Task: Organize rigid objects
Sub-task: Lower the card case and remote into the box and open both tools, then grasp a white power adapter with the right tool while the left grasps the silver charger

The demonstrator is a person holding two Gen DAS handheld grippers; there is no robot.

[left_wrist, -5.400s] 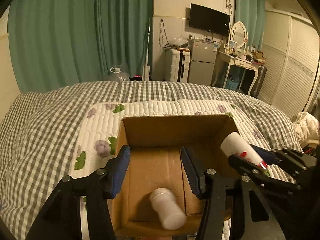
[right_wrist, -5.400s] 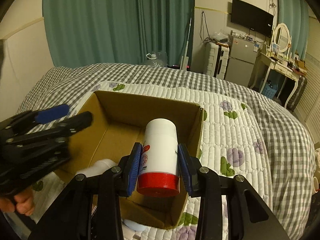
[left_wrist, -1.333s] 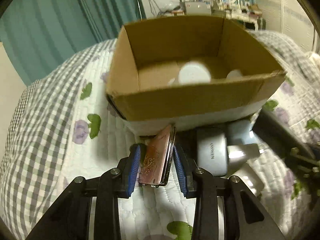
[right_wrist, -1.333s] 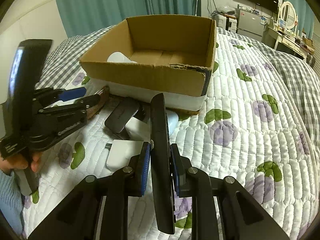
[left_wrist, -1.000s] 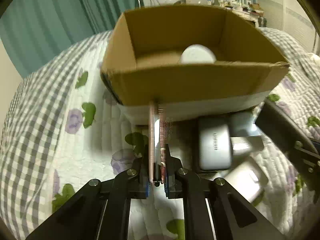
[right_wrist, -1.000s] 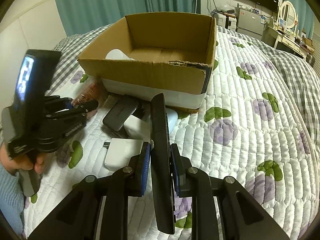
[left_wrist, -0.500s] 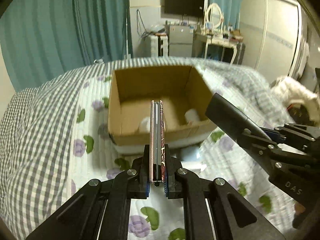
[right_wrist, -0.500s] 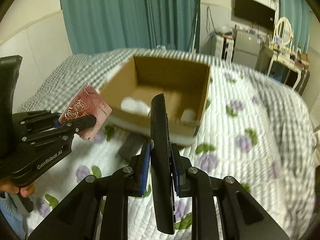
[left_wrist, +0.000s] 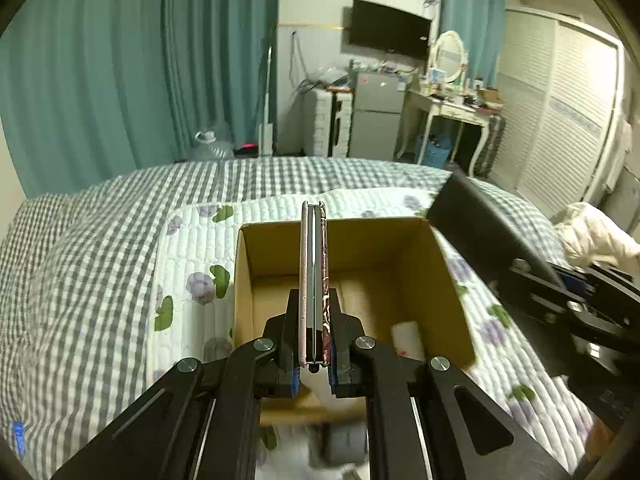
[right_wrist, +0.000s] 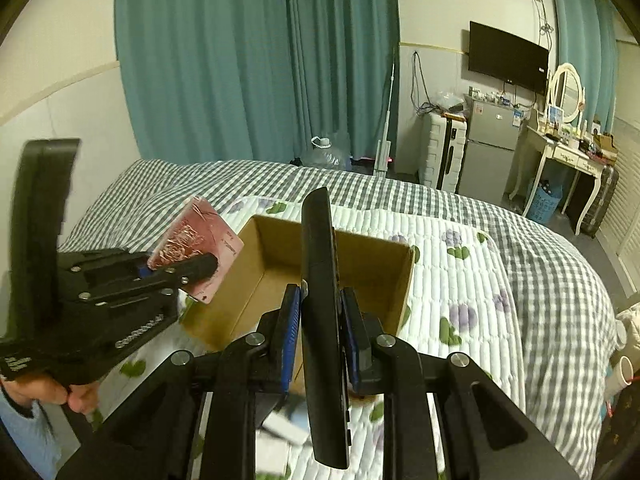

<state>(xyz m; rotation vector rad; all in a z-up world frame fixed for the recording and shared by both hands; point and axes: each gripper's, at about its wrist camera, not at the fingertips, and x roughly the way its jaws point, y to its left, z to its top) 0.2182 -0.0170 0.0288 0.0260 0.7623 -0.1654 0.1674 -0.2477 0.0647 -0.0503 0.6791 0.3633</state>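
Note:
My left gripper (left_wrist: 314, 304) is shut on a pink phone (left_wrist: 313, 280) with a rose-pattern case, held on edge above the near part of the open cardboard box (left_wrist: 448, 280). The phone also shows in the right wrist view (right_wrist: 200, 248), over the box's left wall. My right gripper (right_wrist: 320, 312) is shut on a flat black device (right_wrist: 322, 320), held on edge over the box (right_wrist: 396, 276). A white bottle (left_wrist: 408, 338) lies inside the box.
The box stands on a white quilted mat with flower prints (left_wrist: 192, 264) on a grey checked bed (left_wrist: 80, 260). Small white and grey items (right_wrist: 288, 428) lie blurred on the mat in front of the box.
Both grippers have risen from the mat and moved forward over the box, each still holding its object. Five seconds ago the right gripper held a red-capped bottle and the left was open.

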